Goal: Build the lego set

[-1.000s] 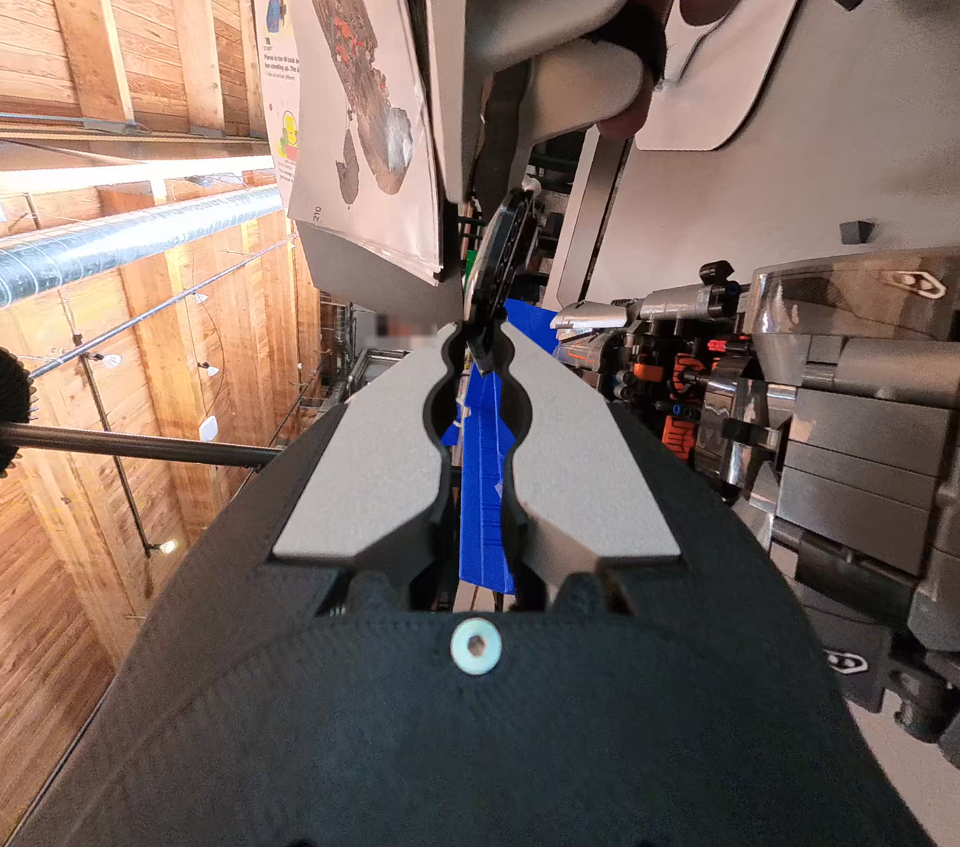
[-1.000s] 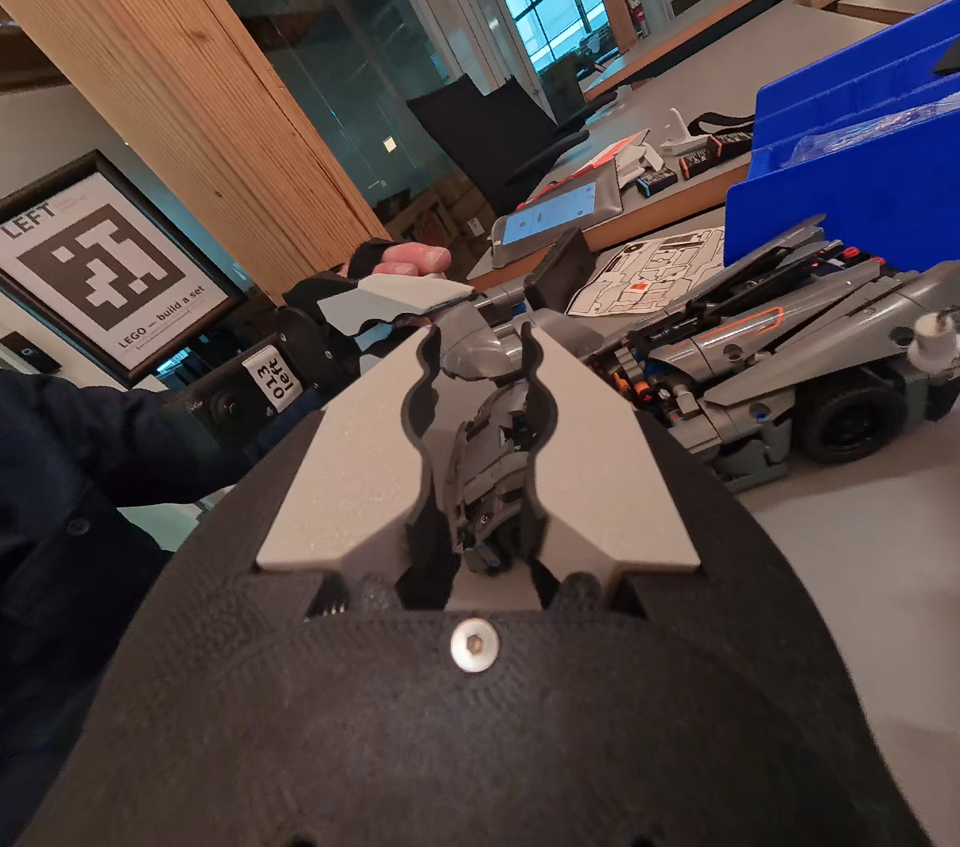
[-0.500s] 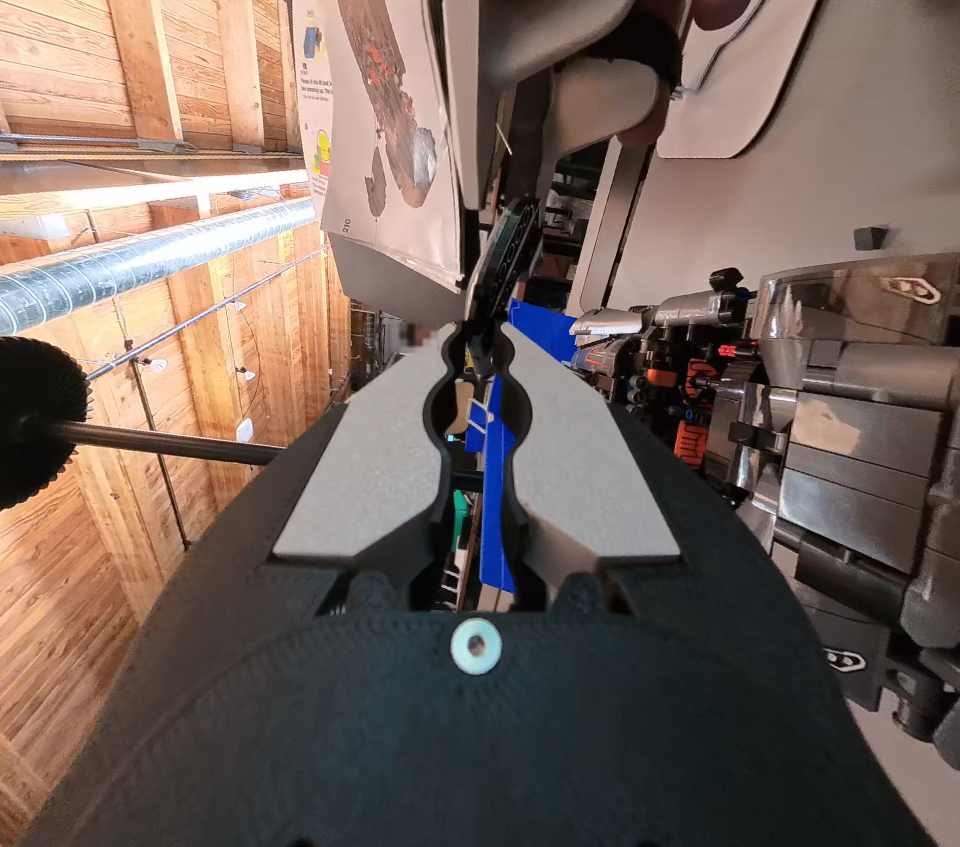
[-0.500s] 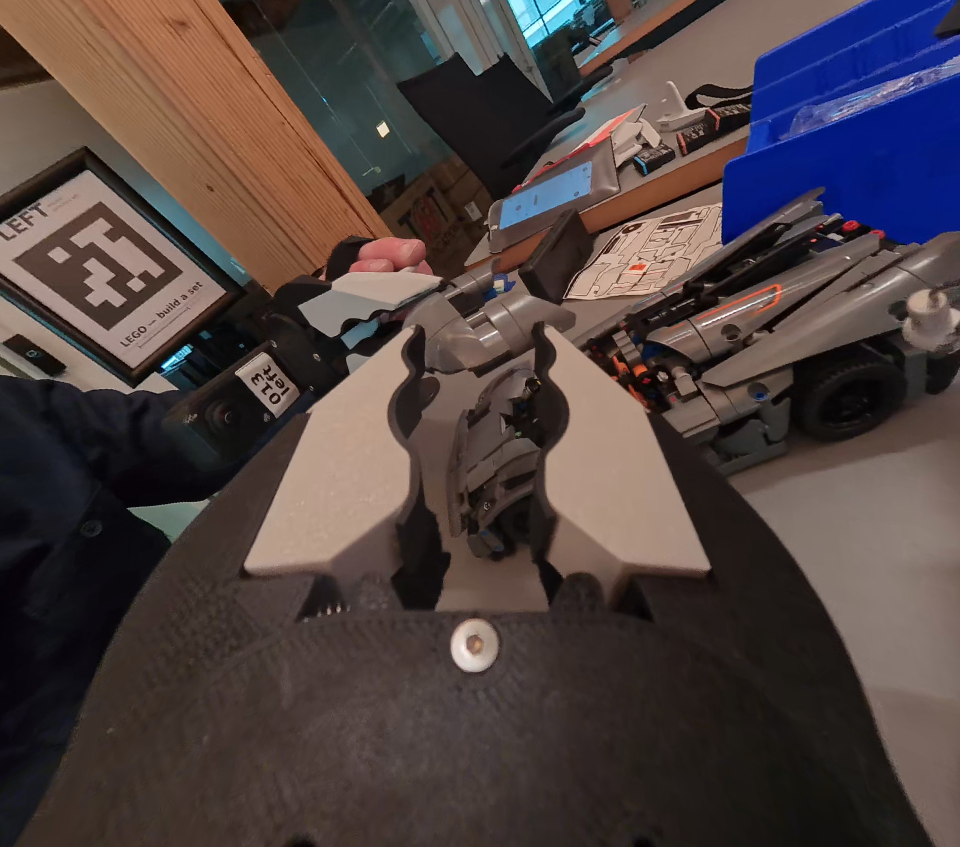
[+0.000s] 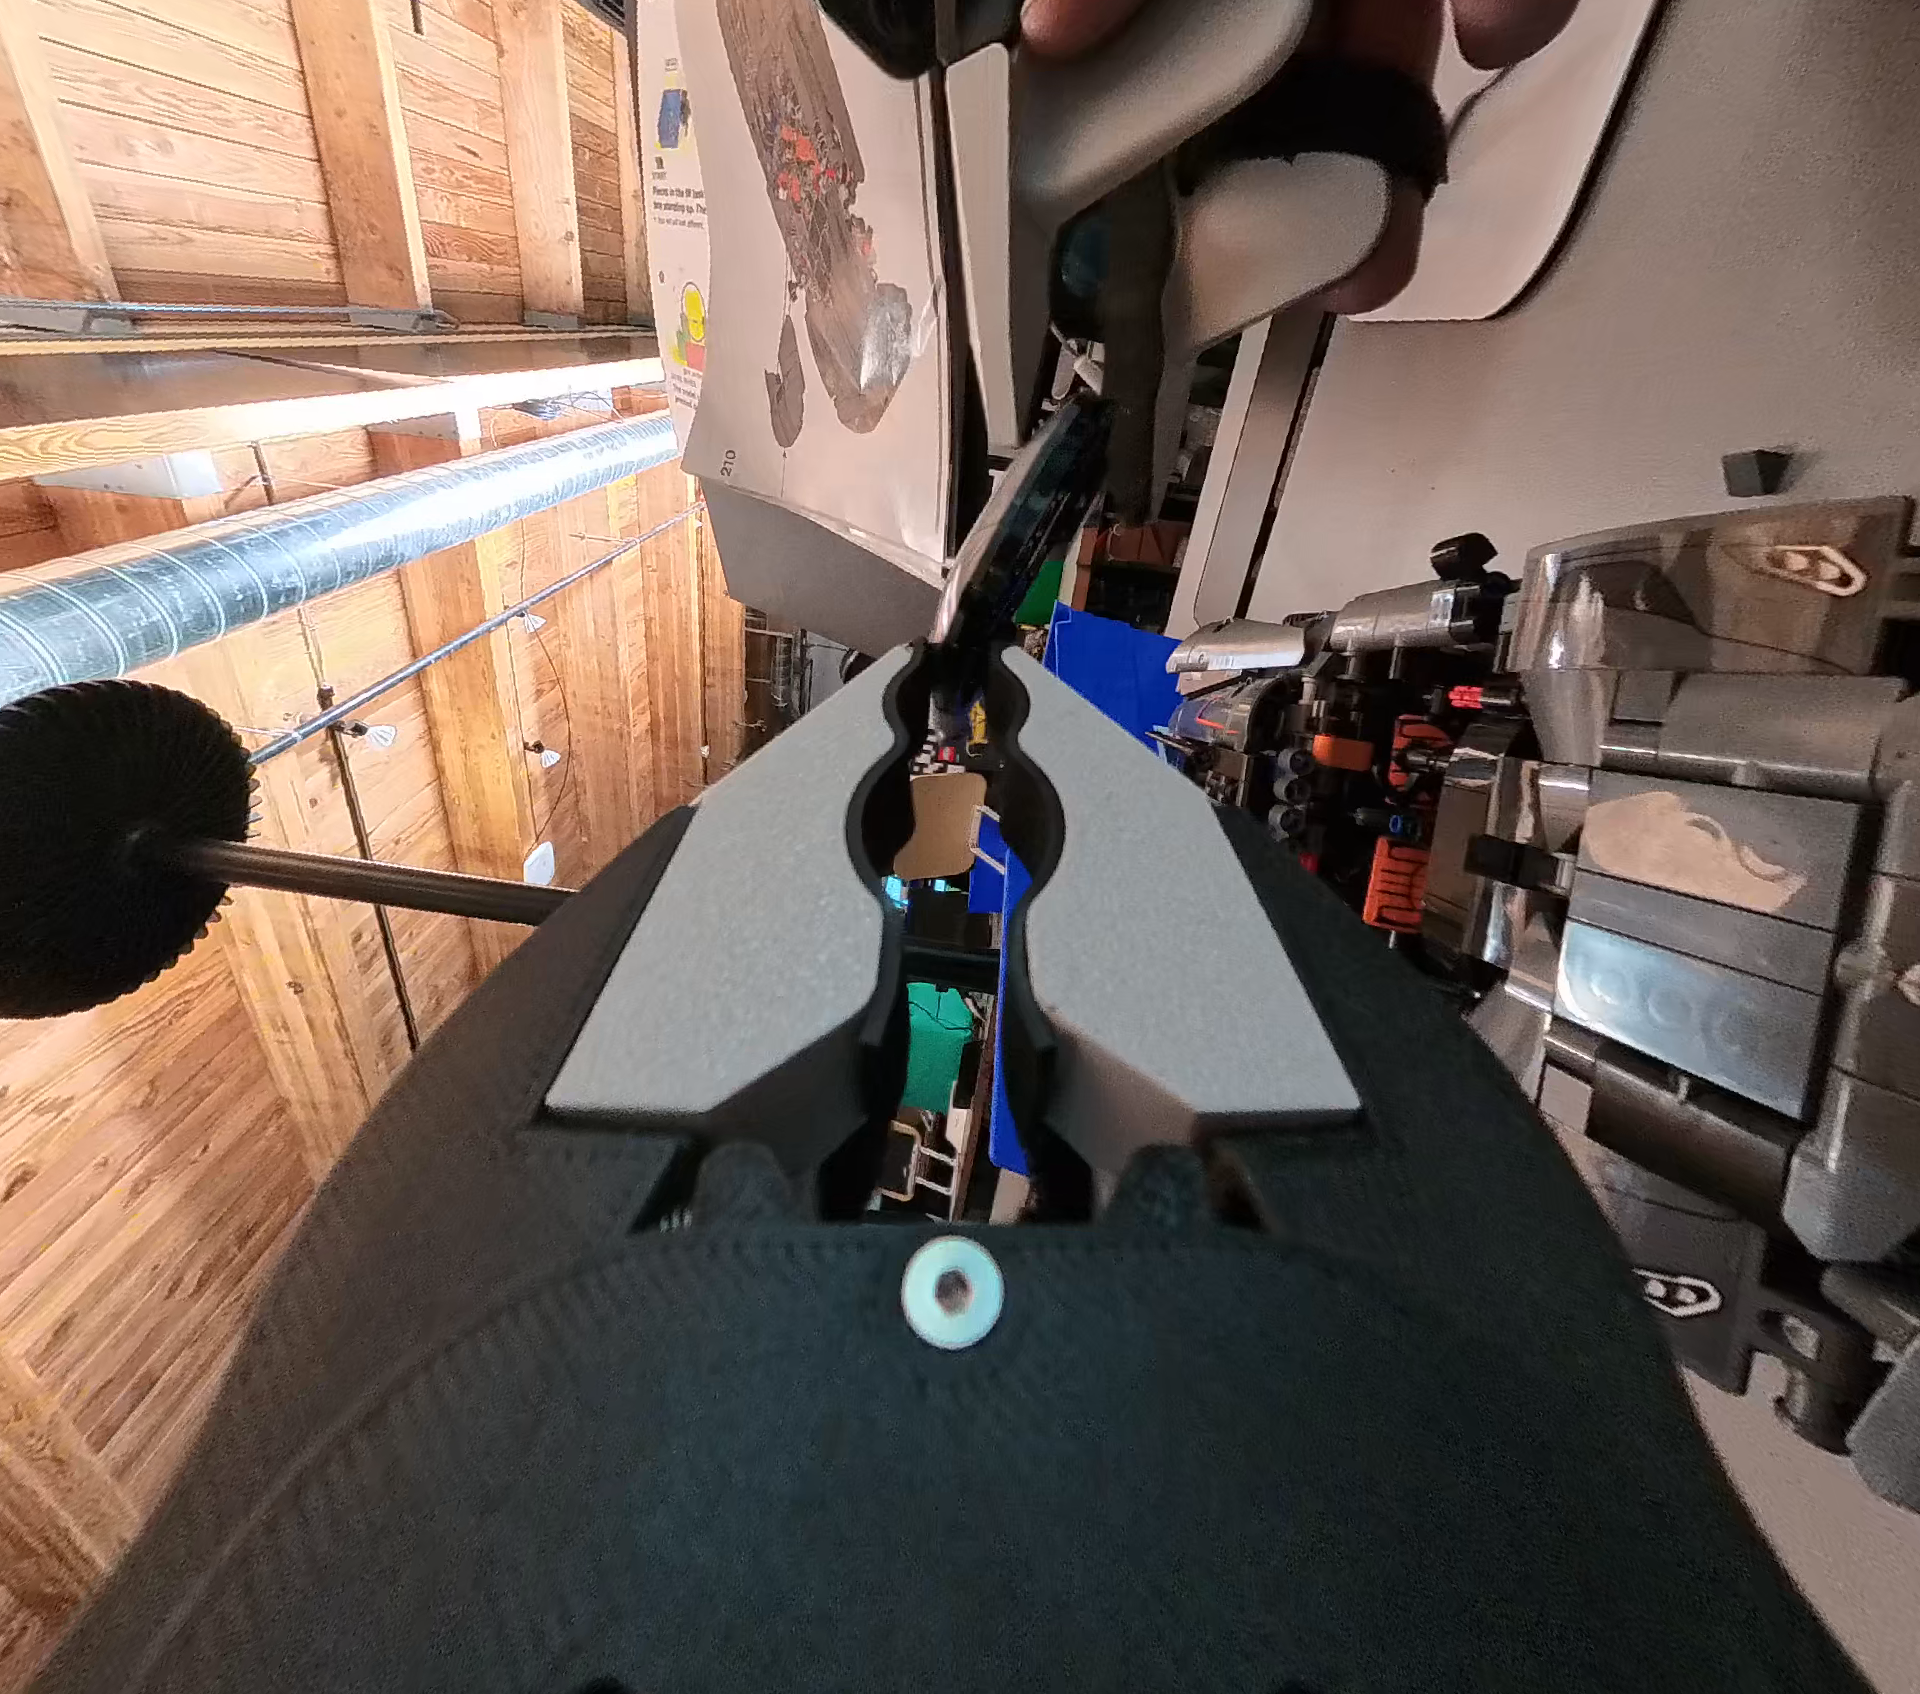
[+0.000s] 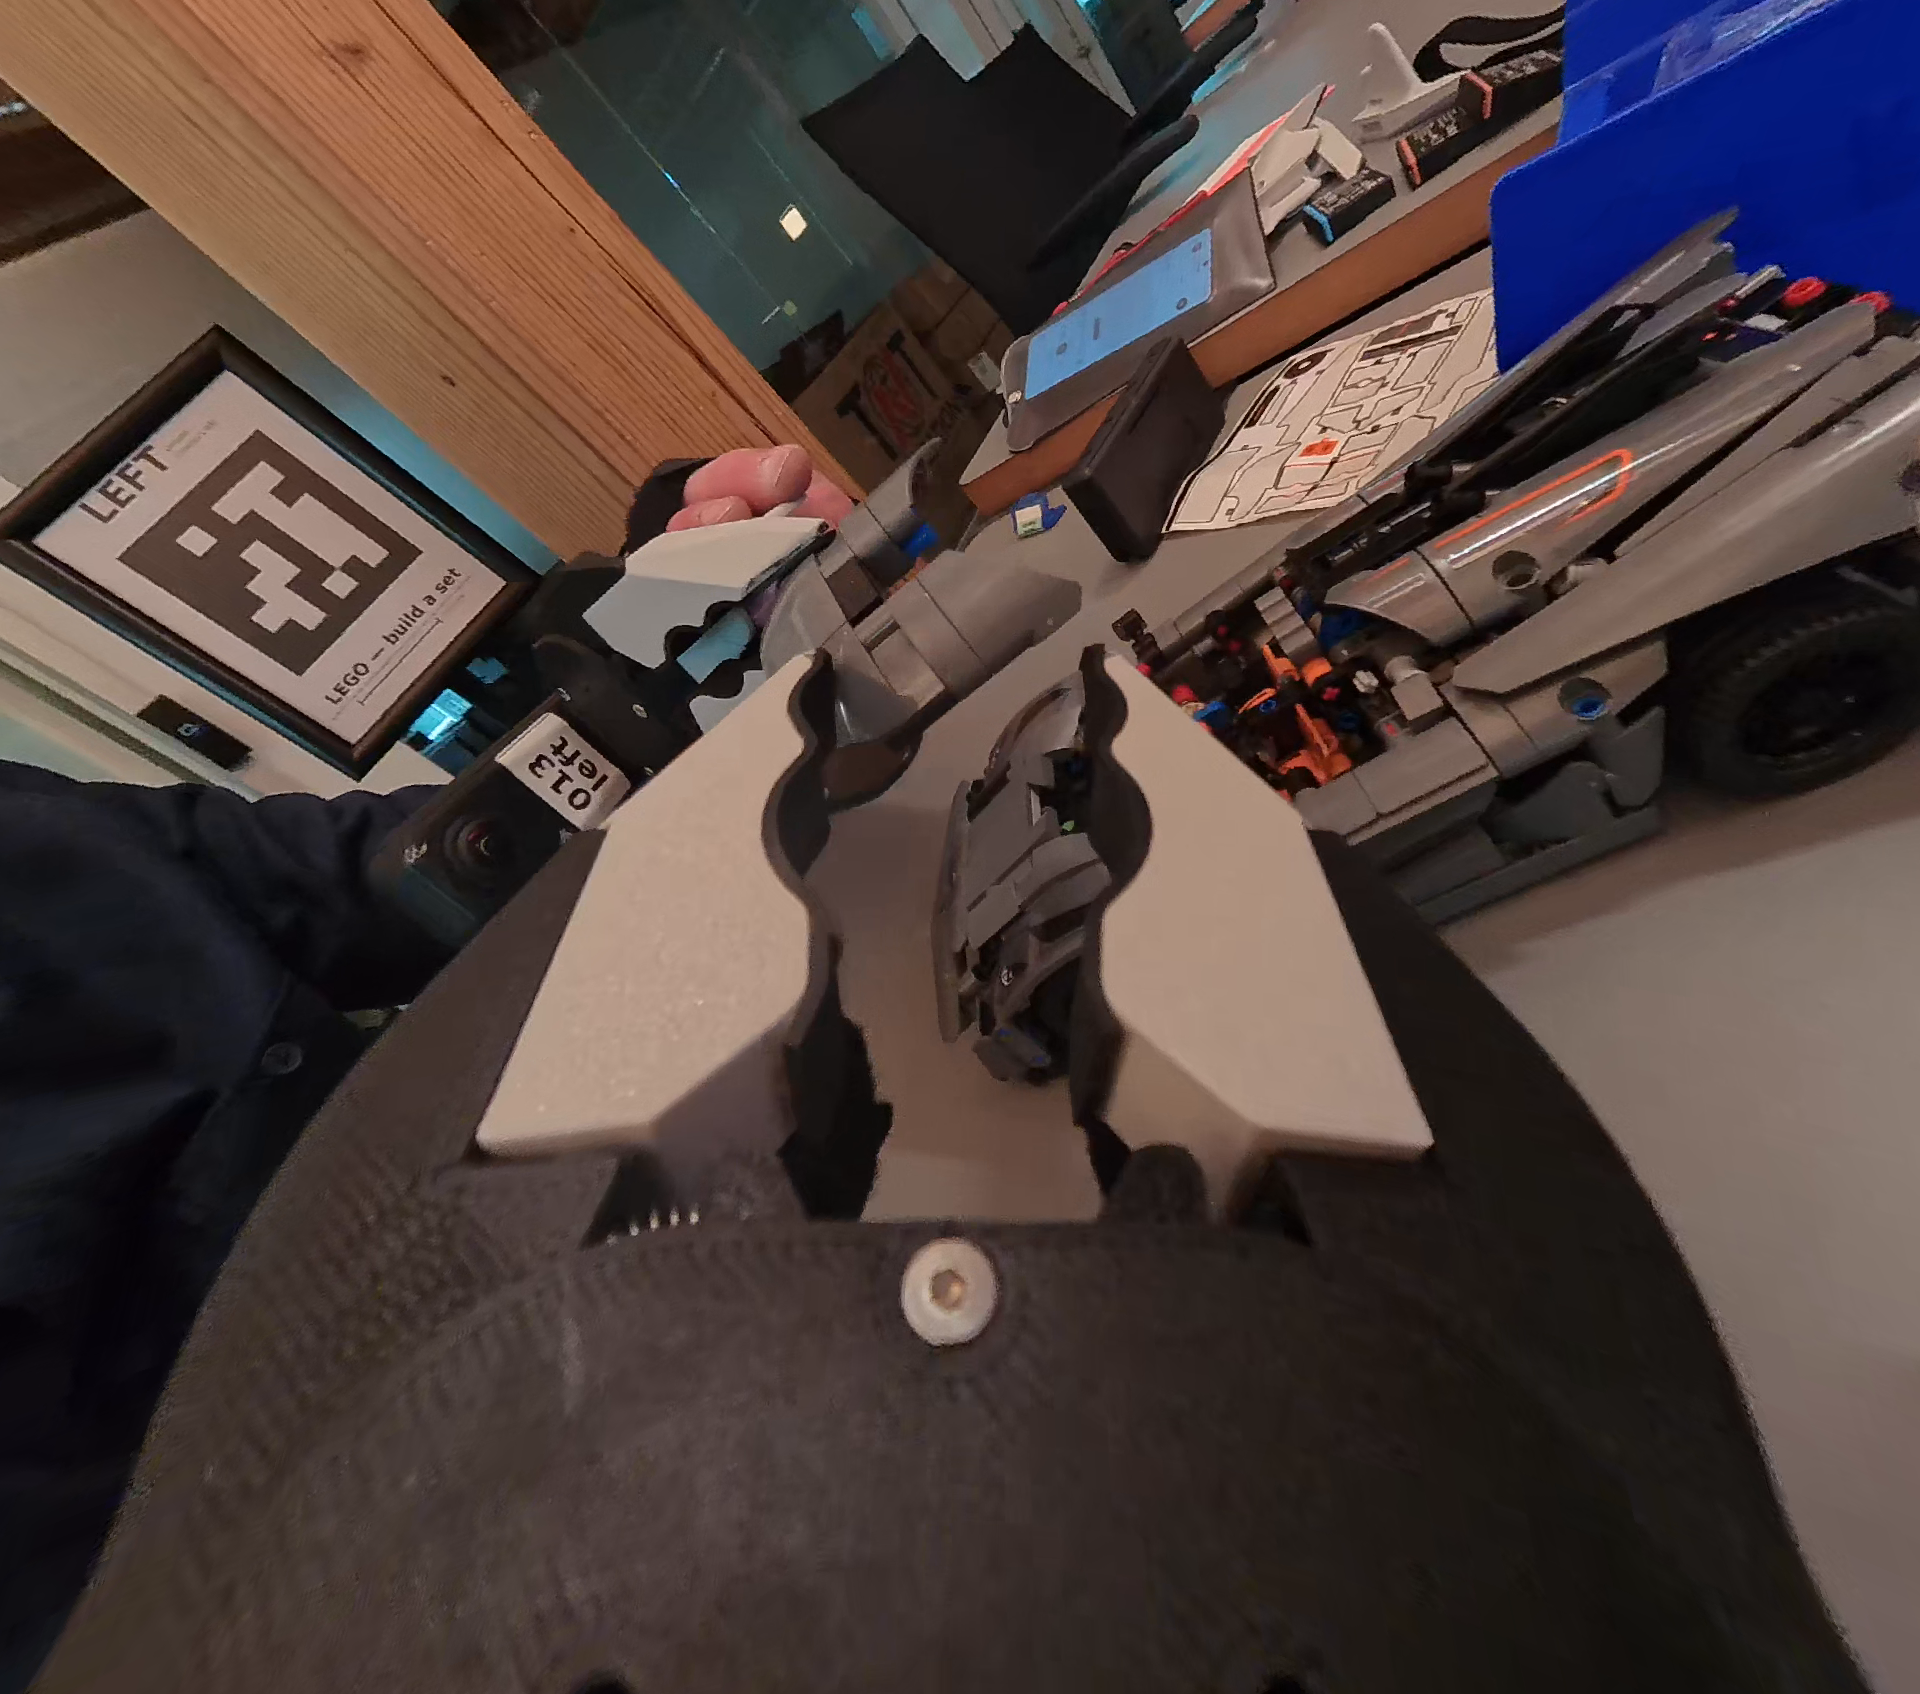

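Car mostly built, panel in hand.
Left claw (image 5: pixel 961 688) pinches grey curved panel piece (image 6: pixel 935 616); right claw (image 6: pixel 951 688) gapes, empty; grey brick car (image 6: pixel 1558 605) on table (image 6: pixel 1714 1021), engine bay uncovered.

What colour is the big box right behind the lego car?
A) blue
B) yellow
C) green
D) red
A: in the right wrist view the big box standing just behind the grey lego car on the table is bright blue.
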Tool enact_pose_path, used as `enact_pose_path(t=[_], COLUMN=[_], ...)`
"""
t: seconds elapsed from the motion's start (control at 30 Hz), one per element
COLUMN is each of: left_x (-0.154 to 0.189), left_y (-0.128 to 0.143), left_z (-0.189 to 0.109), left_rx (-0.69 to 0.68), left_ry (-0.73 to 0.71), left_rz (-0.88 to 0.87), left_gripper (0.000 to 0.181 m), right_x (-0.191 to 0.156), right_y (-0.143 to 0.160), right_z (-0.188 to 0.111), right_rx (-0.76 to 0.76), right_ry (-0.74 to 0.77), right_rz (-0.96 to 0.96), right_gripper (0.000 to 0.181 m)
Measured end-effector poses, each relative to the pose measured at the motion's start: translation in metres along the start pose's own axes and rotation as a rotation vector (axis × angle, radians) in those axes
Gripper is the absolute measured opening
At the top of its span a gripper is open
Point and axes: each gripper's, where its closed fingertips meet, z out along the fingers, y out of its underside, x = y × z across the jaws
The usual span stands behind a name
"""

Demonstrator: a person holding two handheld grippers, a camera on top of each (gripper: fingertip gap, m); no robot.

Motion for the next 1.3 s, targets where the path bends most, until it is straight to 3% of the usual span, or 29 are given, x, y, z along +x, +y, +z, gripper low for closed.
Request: enact_pose_path(t=[0.53,1.3], left_x=[0.001,0.03], left_y=[0.009,0.035], left_z=[-0.002,-0.003], left_rx=[-0.004,-0.06], left_ry=[0.005,0.101], left_rz=[-0.097,-0.165], left_gripper=[0.008,0.008], right_x=[-0.007,0.002], right_y=[-0.008,-0.003], right_z=[-0.002,0.011], right_rx=[0.082,0.075], right_ry=[-0.085,-0.042], right_rz=[-0.024,-0.013], right_gripper=[0.013,0.01])
